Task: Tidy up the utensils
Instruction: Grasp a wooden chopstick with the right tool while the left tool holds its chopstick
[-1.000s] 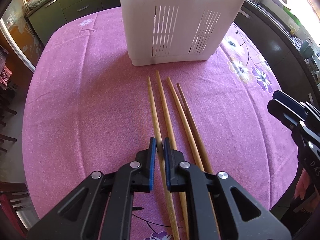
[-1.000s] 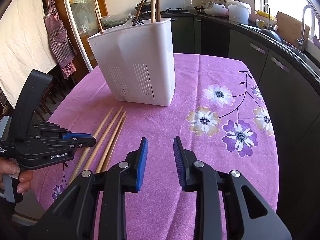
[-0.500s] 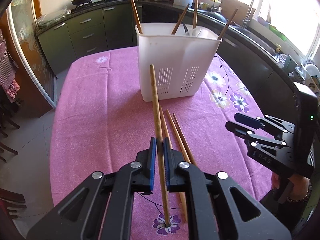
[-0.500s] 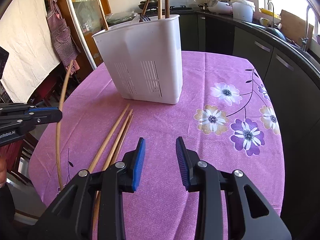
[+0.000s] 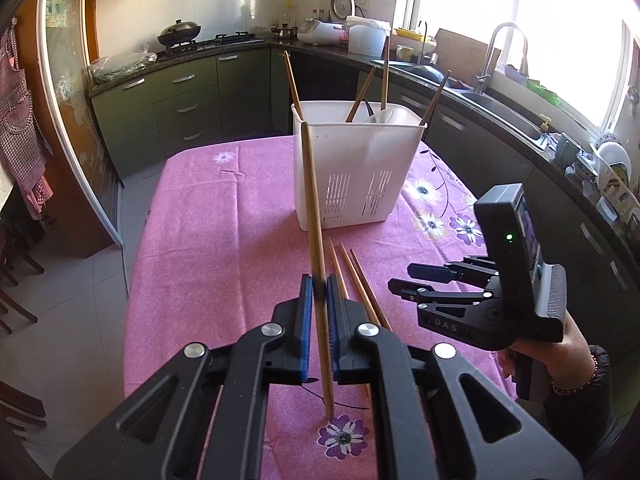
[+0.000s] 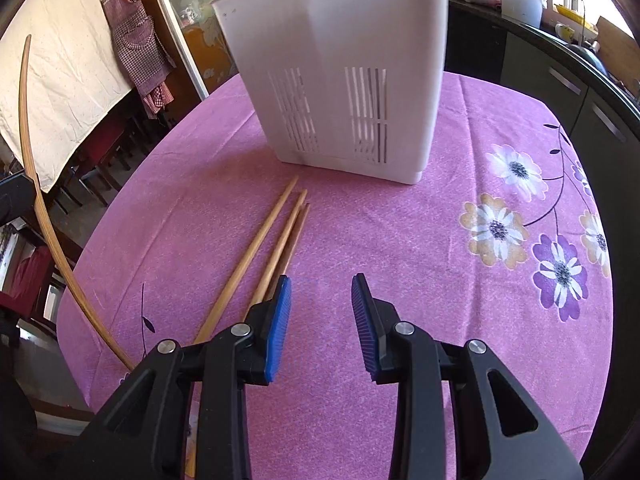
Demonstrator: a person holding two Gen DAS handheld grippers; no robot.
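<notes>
My left gripper point(image 5: 319, 284) is shut on a wooden chopstick point(image 5: 312, 208) and holds it tilted up above the table; the same chopstick shows curved at the left of the right wrist view point(image 6: 36, 184). Three chopsticks point(image 6: 276, 240) lie side by side on the purple cloth in front of a white slotted utensil holder point(image 6: 340, 80). The holder point(image 5: 360, 168) has several chopsticks and a spoon standing in it. My right gripper point(image 6: 320, 308) is open and empty, low over the cloth just right of the lying chopsticks; it also shows in the left wrist view point(image 5: 404, 276).
The round table has a purple flowered cloth point(image 6: 500, 220). Dark kitchen cabinets point(image 5: 180, 104) and a counter with a sink point(image 5: 500, 92) ring the far side. Chairs point(image 6: 104, 152) stand at the left of the table.
My left gripper has lifted one chopstick off the cloth and raised it, leaving three lying. My right gripper has moved forward and lower toward those three, still open.
</notes>
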